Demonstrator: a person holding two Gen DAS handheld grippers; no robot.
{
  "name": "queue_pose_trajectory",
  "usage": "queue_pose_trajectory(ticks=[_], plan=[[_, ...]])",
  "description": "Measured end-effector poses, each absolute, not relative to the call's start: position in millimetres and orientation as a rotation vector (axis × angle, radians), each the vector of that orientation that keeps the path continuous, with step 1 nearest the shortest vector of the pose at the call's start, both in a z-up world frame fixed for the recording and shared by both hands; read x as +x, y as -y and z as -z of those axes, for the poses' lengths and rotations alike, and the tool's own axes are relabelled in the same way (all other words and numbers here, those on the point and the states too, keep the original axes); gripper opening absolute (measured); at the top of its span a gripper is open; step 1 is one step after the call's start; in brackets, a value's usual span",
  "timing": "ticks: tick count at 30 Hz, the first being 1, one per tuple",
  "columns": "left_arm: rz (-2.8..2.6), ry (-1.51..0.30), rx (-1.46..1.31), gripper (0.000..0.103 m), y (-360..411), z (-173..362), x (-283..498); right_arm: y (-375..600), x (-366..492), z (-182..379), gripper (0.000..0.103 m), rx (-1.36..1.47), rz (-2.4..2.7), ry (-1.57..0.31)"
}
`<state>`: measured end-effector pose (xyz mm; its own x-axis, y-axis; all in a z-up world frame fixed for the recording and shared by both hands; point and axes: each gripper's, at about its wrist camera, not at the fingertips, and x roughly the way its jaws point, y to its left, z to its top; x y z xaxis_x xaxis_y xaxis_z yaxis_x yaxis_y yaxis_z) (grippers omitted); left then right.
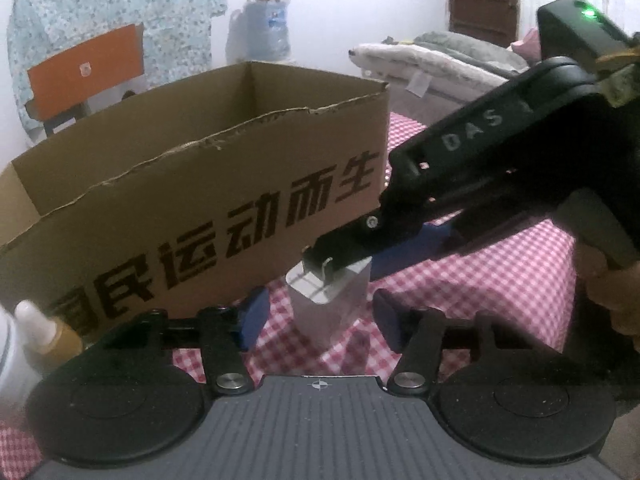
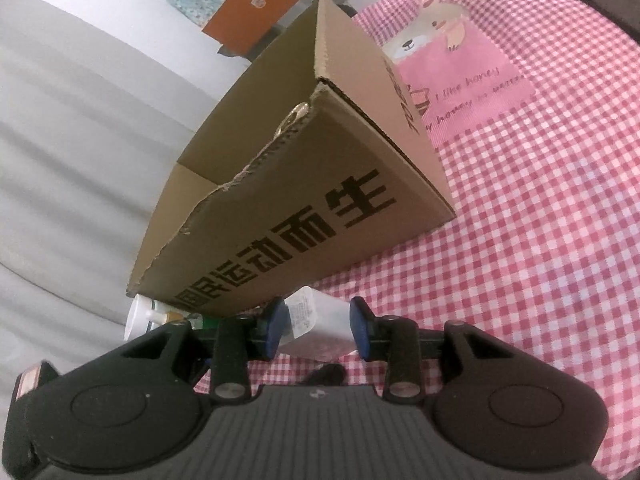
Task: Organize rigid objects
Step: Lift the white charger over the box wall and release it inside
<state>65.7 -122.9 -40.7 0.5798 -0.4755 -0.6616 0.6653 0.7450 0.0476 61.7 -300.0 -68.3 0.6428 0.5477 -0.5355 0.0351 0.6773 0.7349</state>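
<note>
right claw [image 2: 318, 326]: clamped on white plastic plug-in charger block [image 1: 326, 300], lifting it for boxing
left claw [image 1: 316, 320]: half-open around block, not touching
brown cardboard box [image 1: 224, 200]: open-topped, just behind on checked bed

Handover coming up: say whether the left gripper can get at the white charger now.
Probably yes. The white charger stands between the left gripper's open fingers, its lower body bare; the right gripper pinches only its pronged top, and the cardboard box sits behind.

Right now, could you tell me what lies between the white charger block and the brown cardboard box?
Only bare red-checked cloth separates the charger block from the cardboard box, shown in the left wrist view.
</note>
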Motion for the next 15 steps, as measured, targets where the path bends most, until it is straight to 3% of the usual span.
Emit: queue_pose_trajectory(ticks=[4,15], plan=[[0.69,-0.68,0.314,0.044,130,39,73,307,62,70,0.039,0.792,-0.348,-0.839],[0.683,-0.703,0.287,0.042,130,38,71,312,55,69,0.037,0.778,-0.358,-0.825]])
